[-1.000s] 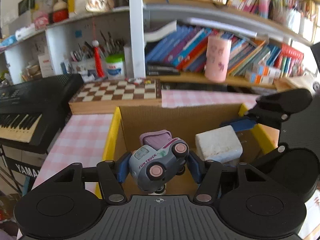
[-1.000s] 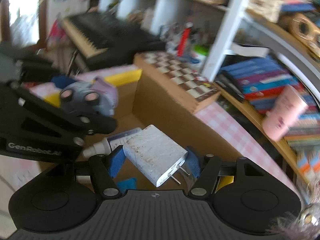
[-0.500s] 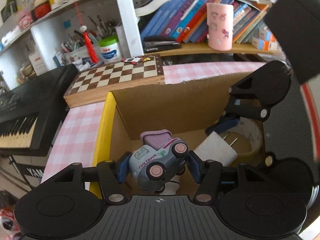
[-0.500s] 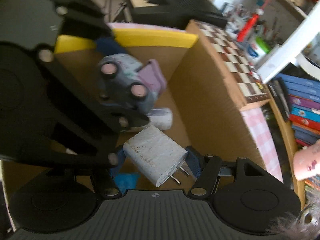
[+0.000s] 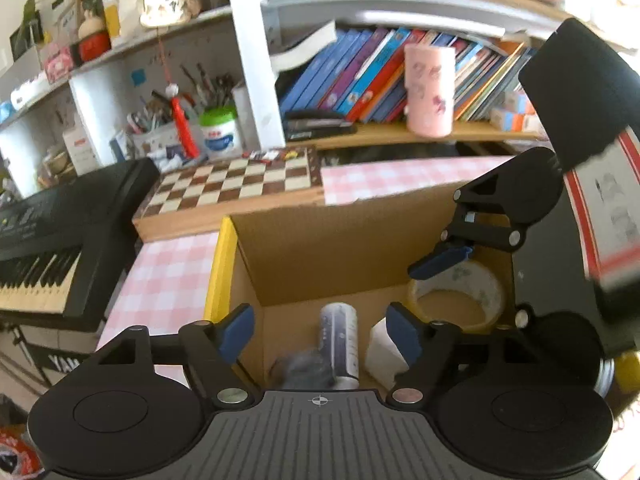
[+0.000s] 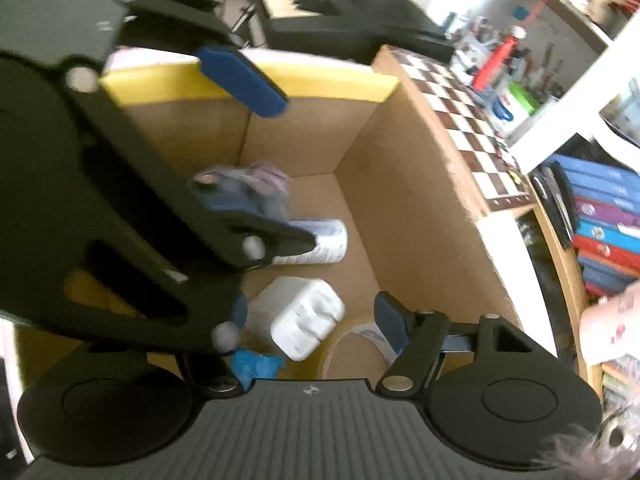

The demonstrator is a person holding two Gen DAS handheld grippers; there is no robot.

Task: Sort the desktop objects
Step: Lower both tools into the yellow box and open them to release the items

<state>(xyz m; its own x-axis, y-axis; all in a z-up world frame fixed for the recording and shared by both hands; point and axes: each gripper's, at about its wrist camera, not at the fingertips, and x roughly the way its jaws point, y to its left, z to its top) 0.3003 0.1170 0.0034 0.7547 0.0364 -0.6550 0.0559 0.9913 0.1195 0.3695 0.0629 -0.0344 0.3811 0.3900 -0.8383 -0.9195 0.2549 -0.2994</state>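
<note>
- Here, the cardboard box (image 5: pixel 320 248) is walled on all sides, yellow-edged on the left and open above.
- The left gripper (image 5: pixel 320 330) is spread apart, just opened, with nothing clamped; the blurred toy truck (image 6: pixel 244 190) is seen inside the box.
- The right gripper (image 6: pixel 312 316) is likewise parted, just widened; the white charger (image 6: pixel 300 316) lies free between the pads, beside a tape roll (image 5: pixel 456 300) and bottle (image 5: pixel 339 344).

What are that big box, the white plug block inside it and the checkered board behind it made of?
Box: plain corrugated cardboard by the look, matte brown walls, one rim yellow. Plug block: probably hard plastic, white and smooth, slightly scuffed. Board: seemingly wood, with dark and pale squares and a light wooden edge.
</note>
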